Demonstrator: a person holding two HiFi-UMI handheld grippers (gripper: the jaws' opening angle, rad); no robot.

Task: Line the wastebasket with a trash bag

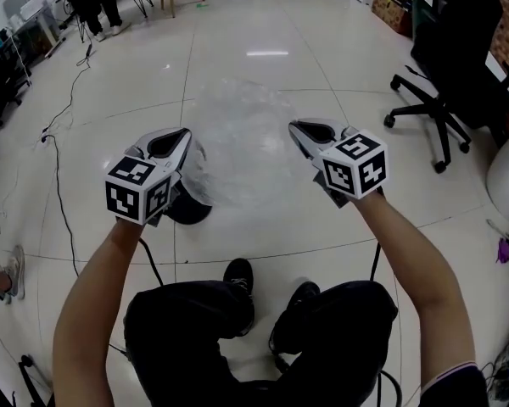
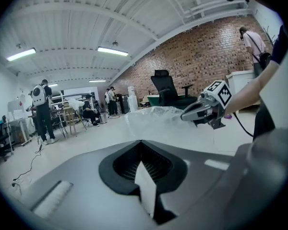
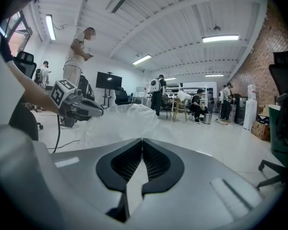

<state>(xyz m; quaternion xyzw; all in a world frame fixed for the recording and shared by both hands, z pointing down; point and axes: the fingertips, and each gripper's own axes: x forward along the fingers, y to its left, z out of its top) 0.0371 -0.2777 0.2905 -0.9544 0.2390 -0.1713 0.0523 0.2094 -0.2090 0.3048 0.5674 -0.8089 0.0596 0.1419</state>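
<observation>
We look steeply down past two bare forearms at a glossy pale tiled floor (image 1: 263,24). The left tool (image 1: 180,138) and the right tool (image 1: 301,131) are held side by side and well apart. Each carries a cube with black-and-white square markers.

Between them hangs the clear trash bag (image 1: 242,142), puffed out into a wide, cloudy bubble over the floor. Both tools are clenched on it. In each gripper view the two dark pads meet at the tip, with a thin pale strip of bag film pinched between them. The bag is gripped at two spots and spans from one tool to the other.

Just below the left tool sits a dark round wastebasket (image 1: 191,209), partly hidden by the tool and the film. We cannot tell whether the bag touches it.

At the bottom edge we see the person's dark trousers and black shoes (image 1: 237,274). A black office chair (image 1: 445,83) stands on the right, and a black cable (image 1: 64,202) trails across the floor on the left.
</observation>
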